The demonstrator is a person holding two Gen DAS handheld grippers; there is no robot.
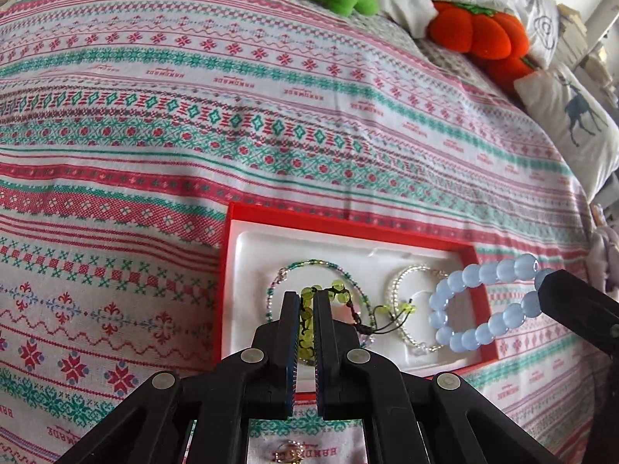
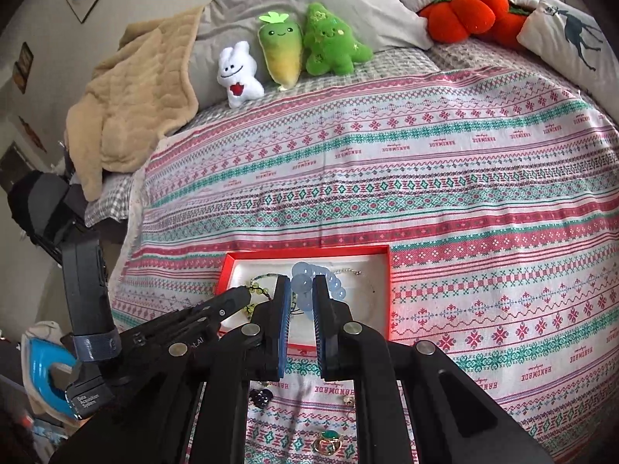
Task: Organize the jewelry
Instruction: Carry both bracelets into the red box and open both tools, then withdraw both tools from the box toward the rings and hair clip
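A red box (image 1: pixel 232 216) with a white liner lies on the patterned bedspread; it also shows in the right wrist view (image 2: pixel 309 251). Inside lie a thin multicolour beaded necklace (image 1: pixel 309 263) and a clear crystal bracelet (image 1: pixel 398 282). My left gripper (image 1: pixel 306 301) is shut on a green bead bracelet (image 1: pixel 336 288) over the box. My right gripper (image 2: pixel 301 284) is shut on a blue bead bracelet (image 2: pixel 329 276), which hangs over the box's right side in the left wrist view (image 1: pixel 483 301). The left gripper's fingers (image 2: pixel 236 297) reach in from the left.
Loose pieces lie on the bedspread in front of the box: a black item (image 2: pixel 260 397), a small gold piece (image 2: pixel 348 400) and a green-stoned ring (image 2: pixel 328 440). Plush toys (image 2: pixel 332 42), an orange plush (image 2: pixel 464 11) and pillows (image 2: pixel 572 38) line the far edge.
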